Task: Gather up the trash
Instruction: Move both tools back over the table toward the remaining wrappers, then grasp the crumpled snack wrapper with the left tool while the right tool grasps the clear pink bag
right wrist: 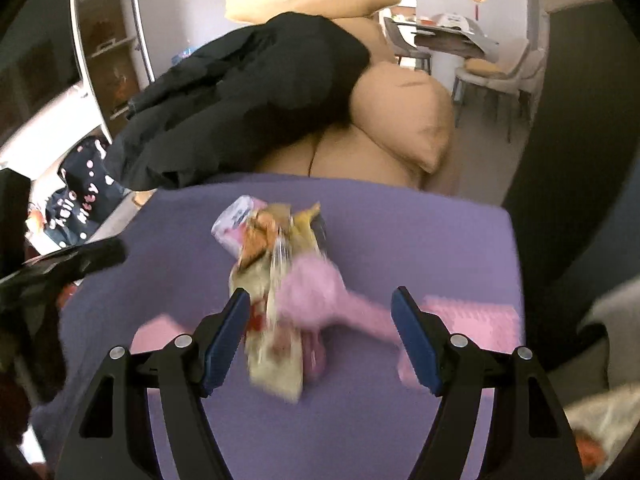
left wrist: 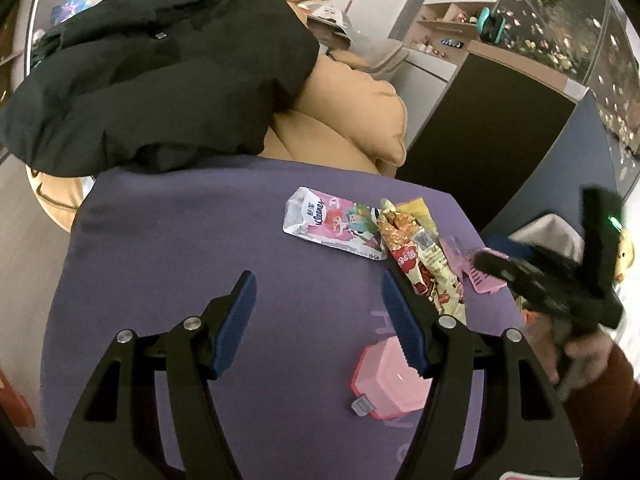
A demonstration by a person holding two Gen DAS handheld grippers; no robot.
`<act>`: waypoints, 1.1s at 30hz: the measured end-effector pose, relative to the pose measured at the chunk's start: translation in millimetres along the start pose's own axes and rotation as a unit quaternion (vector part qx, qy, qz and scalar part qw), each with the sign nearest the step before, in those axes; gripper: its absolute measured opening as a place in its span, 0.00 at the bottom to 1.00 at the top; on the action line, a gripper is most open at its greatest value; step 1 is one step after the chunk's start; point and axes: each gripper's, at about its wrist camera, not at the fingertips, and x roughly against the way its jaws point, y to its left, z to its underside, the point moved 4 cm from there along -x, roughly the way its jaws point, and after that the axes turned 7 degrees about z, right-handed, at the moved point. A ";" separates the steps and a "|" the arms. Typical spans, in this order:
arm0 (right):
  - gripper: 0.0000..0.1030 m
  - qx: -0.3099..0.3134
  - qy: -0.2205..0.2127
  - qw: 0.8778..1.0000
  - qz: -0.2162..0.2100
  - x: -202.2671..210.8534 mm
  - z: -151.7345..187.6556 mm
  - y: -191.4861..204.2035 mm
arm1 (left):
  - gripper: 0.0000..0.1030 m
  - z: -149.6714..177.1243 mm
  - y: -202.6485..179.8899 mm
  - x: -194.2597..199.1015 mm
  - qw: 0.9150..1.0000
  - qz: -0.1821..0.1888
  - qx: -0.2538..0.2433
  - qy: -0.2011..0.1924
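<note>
Room: a living room with a tan sofa (left wrist: 340, 128), a black jacket (left wrist: 160, 72) heaped on it at upper left, and dining chairs (right wrist: 496, 76) at upper right of the right wrist view.
Surface: a purple mat (left wrist: 180, 260) fills the middle of both views and carries the things.
Trash: a pink tissue pack (left wrist: 332, 220) lies right of centre in the left wrist view; a red and cream snack wrapper (left wrist: 428, 268) touches its right edge. A pink comb (left wrist: 484, 280) lies just right of the wrapper.
Other: a pink box (left wrist: 392, 388) sits at lower right of centre, partly behind the right finger.
Left gripper (left wrist: 316, 320): jaws spread, nothing between them, hovering above bare mat below the tissue pack.
Right gripper (right wrist: 320, 332): jaws spread, above the wrapper (right wrist: 276, 344) and a blurred pink thing; no pad presses on either. This view is blurred.
Hand (left wrist: 580, 356): at right edge, gripping the right tool's black body.
</note>
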 end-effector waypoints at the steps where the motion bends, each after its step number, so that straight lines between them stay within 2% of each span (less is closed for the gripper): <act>1: 0.67 -0.001 0.003 1.000 0.002 -8.7 -3.7 1.8 | 0.60 -0.6 0.6 1.0 1.000 0.000 -0.004 0.000; 4: 0.63 -0.007 0.019 1.000 0.001 -32.9 -8.3 5.9 | 0.60 -1.2 3.6 2.7 1.000 0.001 -0.003 0.001; 6: 0.42 -0.009 0.036 0.999 -0.010 -40.5 -2.8 8.3 | 0.60 -1.4 6.6 1.6 1.000 0.008 0.006 0.004; 7: 0.38 -0.013 0.040 0.999 -0.019 -40.0 1.1 8.4 | 0.60 -1.5 7.2 0.2 1.000 0.011 0.010 0.006; 10: 0.37 -0.014 0.032 0.999 -0.015 -23.5 13.0 10.9 | 0.60 -1.8 5.8 -6.9 1.000 0.021 0.018 0.013; 13: 0.37 -0.019 0.021 0.999 -0.029 0.5 25.3 11.5 | 0.60 -1.9 -3.6 -17.6 0.999 0.035 0.020 0.022; 16: 0.37 -0.025 0.027 0.998 -0.041 20.9 38.9 6.7 | 0.60 -1.7 -23.6 -29.5 0.997 0.060 0.019 0.033; 18: 0.37 -0.027 0.032 0.998 -0.037 31.6 49.3 0.4 | 0.60 -1.2 -33.9 -34.5 0.997 0.064 0.013 0.036; 23: 0.37 -0.036 0.044 0.998 -0.027 52.0 78.6 -16.8 | 0.60 3.9 -56.2 -57.7 0.996 0.041 -0.009 0.074; 25: 0.37 -0.040 0.043 0.998 -0.026 61.5 89.7 -20.6 | 0.60 5.8 -58.7 -69.1 0.995 0.033 -0.002 0.093; 29: 0.37 -0.037 0.030 0.999 -0.007 76.6 106.9 -22.2 | 0.60 6.7 -65.3 -93.1 0.991 0.046 0.028 0.119; 33: 0.37 -0.051 0.026 0.998 -0.008 85.4 121.2 -24.1 | 0.60 5.4 -66.3 -113.2 0.991 0.015 0.044 0.125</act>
